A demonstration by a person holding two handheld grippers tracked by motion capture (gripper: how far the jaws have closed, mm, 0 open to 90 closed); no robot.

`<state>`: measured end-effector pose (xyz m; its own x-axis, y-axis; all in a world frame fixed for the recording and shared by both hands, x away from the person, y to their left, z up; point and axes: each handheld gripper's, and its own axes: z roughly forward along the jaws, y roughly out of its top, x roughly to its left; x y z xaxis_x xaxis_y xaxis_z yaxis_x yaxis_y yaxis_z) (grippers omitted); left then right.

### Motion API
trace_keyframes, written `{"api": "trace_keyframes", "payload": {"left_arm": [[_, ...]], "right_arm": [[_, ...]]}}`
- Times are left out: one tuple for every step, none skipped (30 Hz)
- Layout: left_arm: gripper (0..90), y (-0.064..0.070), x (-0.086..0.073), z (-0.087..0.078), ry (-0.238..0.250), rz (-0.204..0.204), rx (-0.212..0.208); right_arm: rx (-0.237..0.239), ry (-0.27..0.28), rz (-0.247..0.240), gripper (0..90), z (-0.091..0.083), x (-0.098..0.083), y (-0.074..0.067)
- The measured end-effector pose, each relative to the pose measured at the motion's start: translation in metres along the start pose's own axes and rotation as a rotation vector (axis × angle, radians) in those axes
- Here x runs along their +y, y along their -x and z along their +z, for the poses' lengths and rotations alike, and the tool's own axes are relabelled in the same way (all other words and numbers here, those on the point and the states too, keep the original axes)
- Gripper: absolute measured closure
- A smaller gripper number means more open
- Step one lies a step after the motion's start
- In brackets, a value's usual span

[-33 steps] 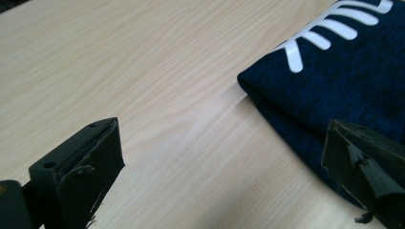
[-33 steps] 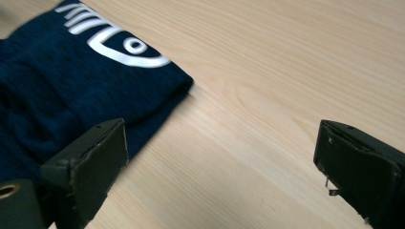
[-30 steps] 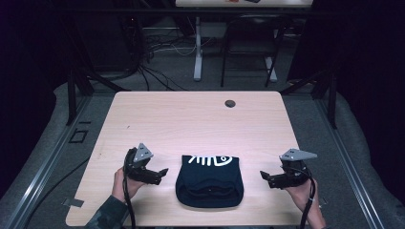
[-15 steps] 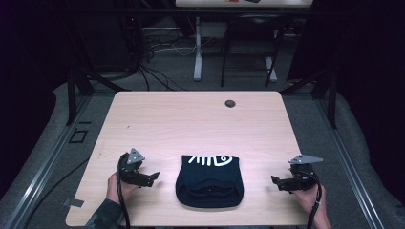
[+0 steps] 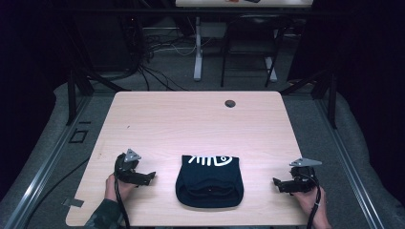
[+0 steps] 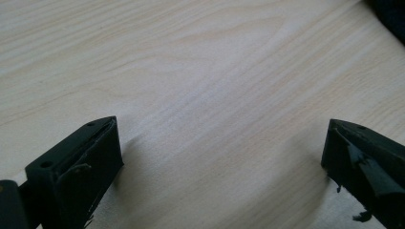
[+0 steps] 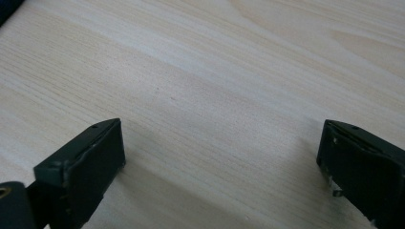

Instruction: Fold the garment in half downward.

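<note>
- Your table [image 5: 191, 124] is pale wood-grain laminate, a smooth rectangle with rounded corners; a small dark round grommet [image 5: 230, 103] sits near its far edge
- A black folded garment [image 5: 208, 181] lies flat near the front edge, roughly midway between your two hands; it is soft cloth, folded into a squarish bundle with rounded lower corners
- A white printed design [image 5: 208, 160] with curved rib-like strokes runs along the garment's far edge; the near part shows a sagging fold, like an opening, in the dark fabric
- Your left gripper [image 5: 148, 177] rests low on the table to the left of the garment, near it but apart, jaws pointing toward the cloth; a grey three-cornered plate [image 5: 132, 154] sits on top
- In the left gripper view the left gripper [image 6: 222, 157] has its jaws spread wide, nothing between them but bare wood grain; a dark corner of the garment [image 6: 389, 14] shows at the top right
- The jaw pads are matte black, blocky, with frayed, worn edges
- Your right gripper [image 5: 277, 182] sits low to the right of the garment, further from it, jaws aimed toward the cloth
- In the right gripper view the right gripper [image 7: 219, 152] is likewise wide open and holds nothing, jaws just above or on the tabletop
- Your left sleeve [image 5: 102, 217] is a mottled green camouflage cloth
</note>
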<state>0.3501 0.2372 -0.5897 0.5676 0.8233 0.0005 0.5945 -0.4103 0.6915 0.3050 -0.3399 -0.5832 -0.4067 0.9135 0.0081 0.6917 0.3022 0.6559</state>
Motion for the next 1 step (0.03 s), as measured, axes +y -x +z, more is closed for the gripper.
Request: {"api": "trace_keyframes", "payload": {"left_arm": [[0.0, 0.0001, -0.0001, 0.0002, 0.002, -0.004, 0.000]], "right_arm": [[-0.003, 0.000, 0.001, 0.0, 0.0005, 0.0001, 0.0001]]}}
